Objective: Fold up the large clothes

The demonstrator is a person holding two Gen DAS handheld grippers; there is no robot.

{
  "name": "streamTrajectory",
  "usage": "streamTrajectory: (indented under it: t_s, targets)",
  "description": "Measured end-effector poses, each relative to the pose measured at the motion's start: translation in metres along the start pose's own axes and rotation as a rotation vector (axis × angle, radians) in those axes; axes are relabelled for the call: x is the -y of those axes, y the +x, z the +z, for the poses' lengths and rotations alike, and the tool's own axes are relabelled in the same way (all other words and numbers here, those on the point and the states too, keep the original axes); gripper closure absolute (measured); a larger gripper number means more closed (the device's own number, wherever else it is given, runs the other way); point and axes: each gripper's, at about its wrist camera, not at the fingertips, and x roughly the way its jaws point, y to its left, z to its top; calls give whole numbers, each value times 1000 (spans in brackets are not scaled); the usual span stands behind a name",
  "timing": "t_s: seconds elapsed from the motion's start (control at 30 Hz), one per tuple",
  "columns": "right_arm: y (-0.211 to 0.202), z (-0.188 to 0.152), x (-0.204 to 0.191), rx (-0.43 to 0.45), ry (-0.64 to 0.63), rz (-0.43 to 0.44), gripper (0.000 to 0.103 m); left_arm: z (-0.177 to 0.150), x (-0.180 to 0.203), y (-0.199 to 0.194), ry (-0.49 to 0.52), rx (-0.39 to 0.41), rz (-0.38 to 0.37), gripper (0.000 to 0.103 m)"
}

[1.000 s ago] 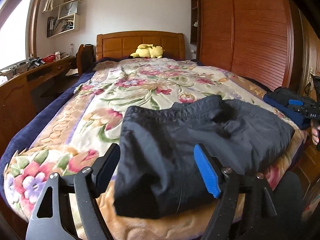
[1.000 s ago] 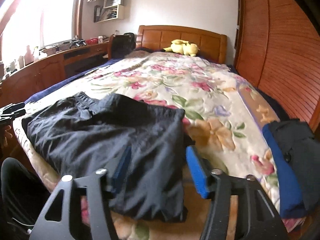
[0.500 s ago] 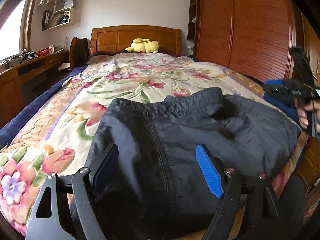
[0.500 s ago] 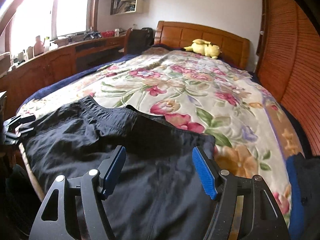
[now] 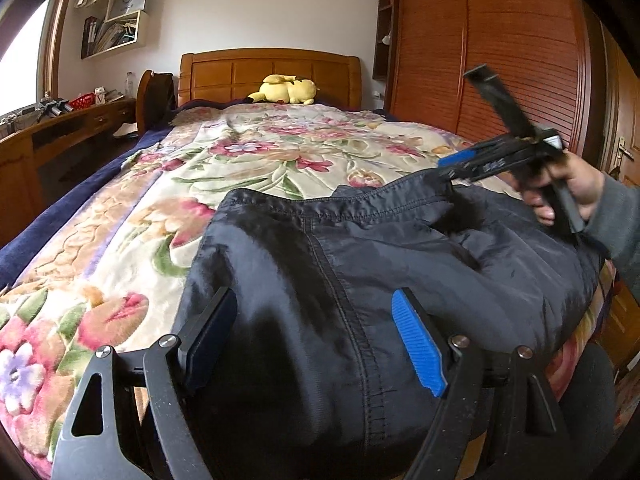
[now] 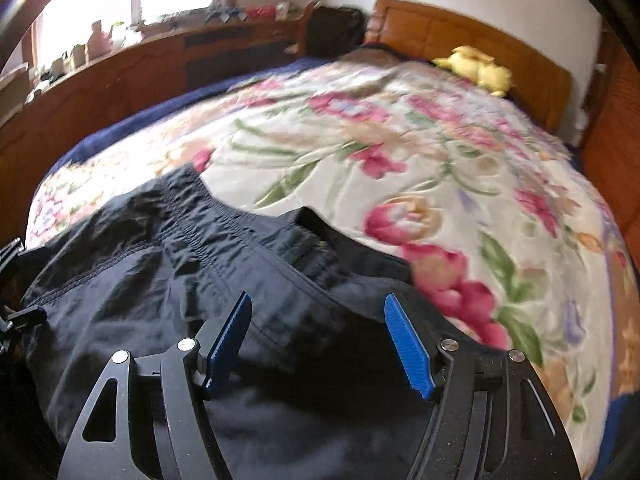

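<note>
Black trousers (image 5: pixel 400 248) lie folded across the near end of the bed, waistband towards the headboard. My left gripper (image 5: pixel 314 300) hangs open just over their near left part, nothing between its fingers. In the left wrist view my right gripper (image 5: pixel 450 168), held by a hand (image 5: pixel 572 188) in a grey sleeve, reaches the trousers' far right corner. From the right wrist view, the right gripper (image 6: pixel 318 304) stands open above the trousers (image 6: pixel 160 280), its blue pads clear of the cloth. The left gripper (image 6: pixel 16 284) peeks in at the left edge.
A floral quilt (image 5: pixel 260 160) covers the bed beyond the trousers. A yellow plush toy (image 5: pixel 286 90) lies by the wooden headboard (image 5: pixel 240 72). A wooden desk (image 5: pixel 60 132) runs along the left side, and a wardrobe (image 5: pixel 500 60) stands on the right.
My right gripper has swept left across the bed, from beside a dark blue pile to above the trousers' far corner. The left gripper sank a little closer to the cloth. Both jaws stay apart.
</note>
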Motion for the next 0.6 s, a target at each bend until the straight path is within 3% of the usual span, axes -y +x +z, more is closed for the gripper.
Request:
streamTrajectory:
  t_s: [0.1, 0.2, 0.23, 0.47, 0.57, 0.6]
  targets:
    - [26, 11, -4, -81, -59, -8, 35, 0, -4, -1, -7, 2, 1, 22]
    - [38, 16, -8, -100, -126, -11, 84, 0, -6, -3, -7, 5, 3, 22]
    - [38, 22, -9, -79, -133, -20, 92, 0, -6, -3, -3, 9, 10, 22]
    - [36, 53, -14, 100, -99, -177, 95, 0, -9, -8, -13, 32, 21, 22]
    - [68, 56, -12, -18, -101, -190, 95, 0, -10, -9, -10, 34, 34, 22]
    - [79, 53, -8, -75, -93, -187, 89, -1, -10, -10, -9, 34, 39, 22]
